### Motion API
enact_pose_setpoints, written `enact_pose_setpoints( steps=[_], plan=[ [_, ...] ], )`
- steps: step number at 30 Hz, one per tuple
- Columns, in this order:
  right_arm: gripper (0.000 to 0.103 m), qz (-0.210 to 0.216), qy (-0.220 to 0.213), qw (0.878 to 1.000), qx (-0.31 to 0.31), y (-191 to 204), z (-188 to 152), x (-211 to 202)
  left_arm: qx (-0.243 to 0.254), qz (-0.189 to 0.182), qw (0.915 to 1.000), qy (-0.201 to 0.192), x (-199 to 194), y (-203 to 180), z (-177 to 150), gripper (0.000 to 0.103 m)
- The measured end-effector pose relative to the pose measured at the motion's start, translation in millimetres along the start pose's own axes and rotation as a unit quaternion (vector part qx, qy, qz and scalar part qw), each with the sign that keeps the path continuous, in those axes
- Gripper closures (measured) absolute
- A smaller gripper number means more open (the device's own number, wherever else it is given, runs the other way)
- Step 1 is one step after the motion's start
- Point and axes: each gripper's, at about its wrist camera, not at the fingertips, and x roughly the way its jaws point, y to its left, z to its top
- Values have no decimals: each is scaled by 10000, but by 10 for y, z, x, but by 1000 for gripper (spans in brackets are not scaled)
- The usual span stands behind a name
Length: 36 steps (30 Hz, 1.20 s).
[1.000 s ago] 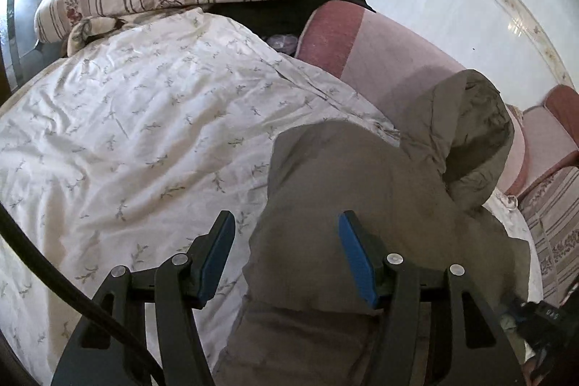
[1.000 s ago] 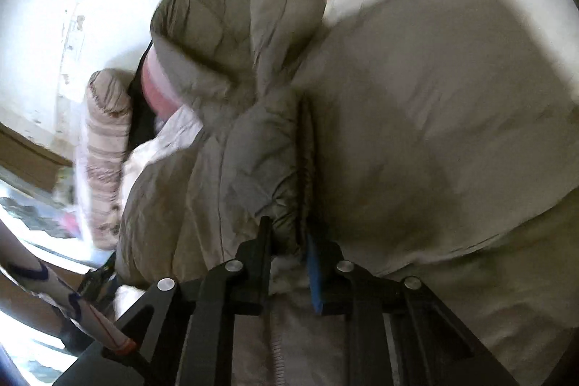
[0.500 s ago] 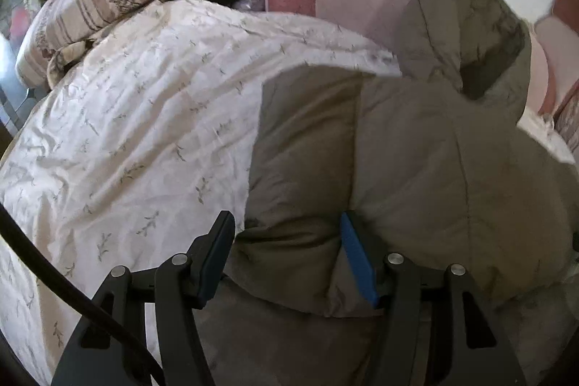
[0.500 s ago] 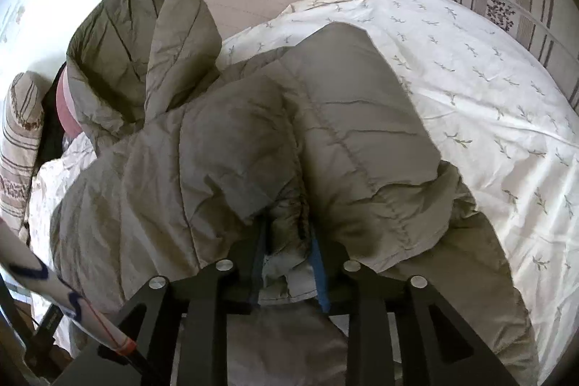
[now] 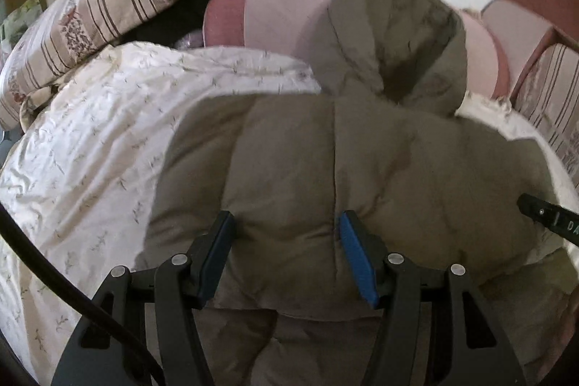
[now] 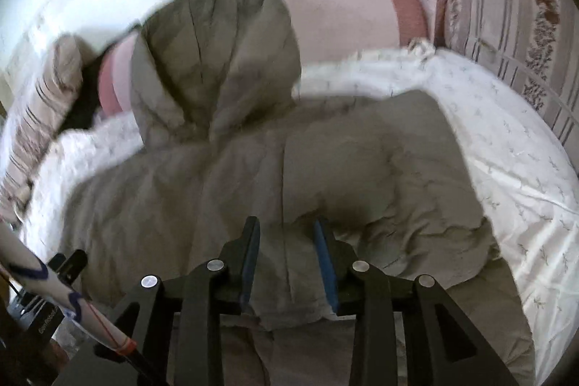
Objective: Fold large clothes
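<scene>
A grey-brown padded hooded jacket (image 5: pixel 325 169) lies on a white floral bedsheet (image 5: pixel 90 151), its sides folded in over the body and its hood (image 5: pixel 394 38) up against the pink headboard. My left gripper (image 5: pixel 286 223) is open, its fingers wide apart just over the jacket's near part. My right gripper (image 6: pixel 286 227) is open over the same jacket (image 6: pixel 253 176), its blue pads clear of the cloth. The hood (image 6: pixel 217 60) shows in the right wrist view too. The other gripper's tip (image 5: pixel 542 212) pokes in at the right of the left wrist view.
A striped pillow (image 5: pixel 90 20) lies at the far left, another (image 6: pixel 514 24) at the far right. A pink padded headboard (image 5: pixel 275 9) runs along the back under a white wall. A dark cloth (image 5: pixel 173 17) lies between pillow and headboard.
My right gripper has let go of the jacket's sleeve fold and opened. The fold now lies flat on the jacket. Both grippers have drawn back to face the hood.
</scene>
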Motion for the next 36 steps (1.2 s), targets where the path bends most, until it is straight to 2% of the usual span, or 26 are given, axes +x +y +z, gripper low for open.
enact_pose_setpoints(
  steps=[4, 10, 13, 16, 19, 23, 27, 33, 35, 36],
  plan=[
    [69, -268, 350, 9990, -117, 6, -65, 266, 72, 98, 9998, 150, 110, -25, -11, 37],
    [68, -327, 401, 9984, -206, 14, -83, 314, 154, 165, 9997, 98, 95, -54, -45, 37],
    [68, -401, 254, 9984, -295, 66, -68, 223, 32, 107, 9999, -80, -42, -29, -9, 37],
    [68, -151, -170, 9987, -451, 203, -31, -13, 52, 27, 9995, -320, -179, -70, 27, 37],
    [66, 134, -398, 9958, -817, 425, -78, -162, 145, -60, 9995, -287, -176, -137, 15, 37],
    [64, 222, -73, 9940, -1065, 611, -203, -15, 228, 61, 9997, -89, -44, -179, -33, 37],
    [64, 162, 281, 9938, -1062, 577, -259, 190, 313, 153, 9994, -28, 20, -217, -77, 37],
    [63, 182, 320, 9936, -1064, 552, -252, 225, 328, 175, 9993, -35, 37, -223, -87, 37],
    [63, 232, 261, 9941, -1027, 533, -234, 165, 331, 178, 9993, -32, 38, -222, -89, 37],
    [63, 266, 94, 9948, -980, 504, -199, 78, 327, 176, 9993, -36, 36, -221, -89, 37]
  ],
)
